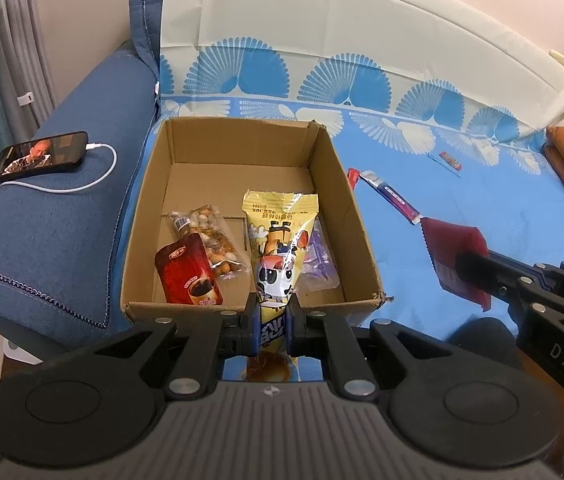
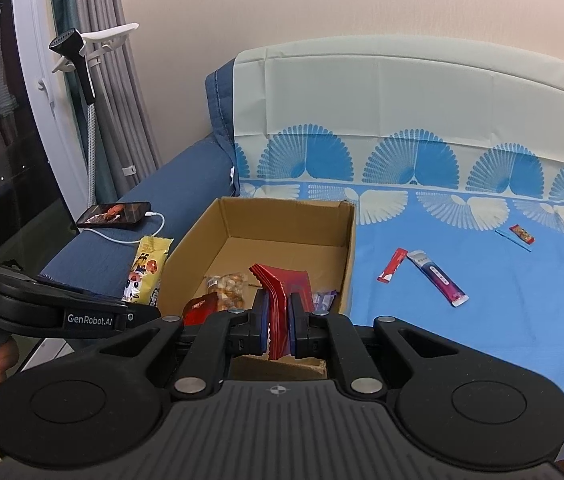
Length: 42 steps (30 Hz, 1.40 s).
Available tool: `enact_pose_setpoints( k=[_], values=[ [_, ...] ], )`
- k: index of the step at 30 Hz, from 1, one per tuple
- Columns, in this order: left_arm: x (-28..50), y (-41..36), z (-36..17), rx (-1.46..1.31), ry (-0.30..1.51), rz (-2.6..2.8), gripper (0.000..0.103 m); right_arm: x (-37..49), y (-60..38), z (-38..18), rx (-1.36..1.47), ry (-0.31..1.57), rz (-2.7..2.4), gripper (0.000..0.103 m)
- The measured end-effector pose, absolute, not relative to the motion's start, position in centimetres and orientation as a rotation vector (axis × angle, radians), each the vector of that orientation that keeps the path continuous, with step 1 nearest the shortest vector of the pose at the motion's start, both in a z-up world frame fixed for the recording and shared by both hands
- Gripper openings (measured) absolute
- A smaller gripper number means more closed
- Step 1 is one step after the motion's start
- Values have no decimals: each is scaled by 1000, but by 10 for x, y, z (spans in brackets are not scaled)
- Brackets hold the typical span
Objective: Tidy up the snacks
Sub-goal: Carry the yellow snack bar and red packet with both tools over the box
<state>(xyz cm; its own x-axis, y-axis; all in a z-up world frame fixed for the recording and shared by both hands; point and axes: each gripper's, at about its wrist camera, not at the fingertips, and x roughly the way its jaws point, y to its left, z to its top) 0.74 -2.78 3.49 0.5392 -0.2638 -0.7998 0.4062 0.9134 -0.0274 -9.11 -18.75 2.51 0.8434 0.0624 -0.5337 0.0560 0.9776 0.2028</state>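
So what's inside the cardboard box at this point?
Inside the cardboard box: a red coffee pouch, a clear nut bag, and a purple packet partly hidden behind the held yellow snack pack.

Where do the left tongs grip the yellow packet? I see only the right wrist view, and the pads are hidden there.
Observer: The left tongs are shut on the yellow packet near its lower end. A short tail sticks out behind the pads.
Operator: Does the packet reach the box?
Observer: Its upper part reaches past the near wall of the cardboard box and hides part of the purple packet.
Operator: What lies in the near left corner?
Observer: A red coffee pouch with a cup printed on it. It overlaps a clear nut packet.
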Motion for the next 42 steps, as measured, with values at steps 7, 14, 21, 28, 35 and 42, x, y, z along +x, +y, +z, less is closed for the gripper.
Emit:
enact_pose_setpoints(
  k=[7, 14, 21, 28, 35, 42],
  values=[
    [10, -28, 30, 168, 930, -398, 12, -89, -189, 23, 220, 579, 2, 10],
    [13, -28, 29, 167, 932, -397, 12, -85, -186, 20, 220, 592, -4, 10],
    [19, -25, 28, 158, 935, -387, 12, -77, -187, 18, 214, 606, -3, 10],
    [41, -20, 35, 139, 910, -358, 12, -63, -190, 20, 213, 598, -11, 10],
    [69, -22, 40, 125, 894, -342, 12, -34, -188, 20, 210, 592, 13, 10],
    [104, -24, 27, 130, 932, -316, 12, 1, -182, 10, 214, 619, 40, 10]
  ],
)
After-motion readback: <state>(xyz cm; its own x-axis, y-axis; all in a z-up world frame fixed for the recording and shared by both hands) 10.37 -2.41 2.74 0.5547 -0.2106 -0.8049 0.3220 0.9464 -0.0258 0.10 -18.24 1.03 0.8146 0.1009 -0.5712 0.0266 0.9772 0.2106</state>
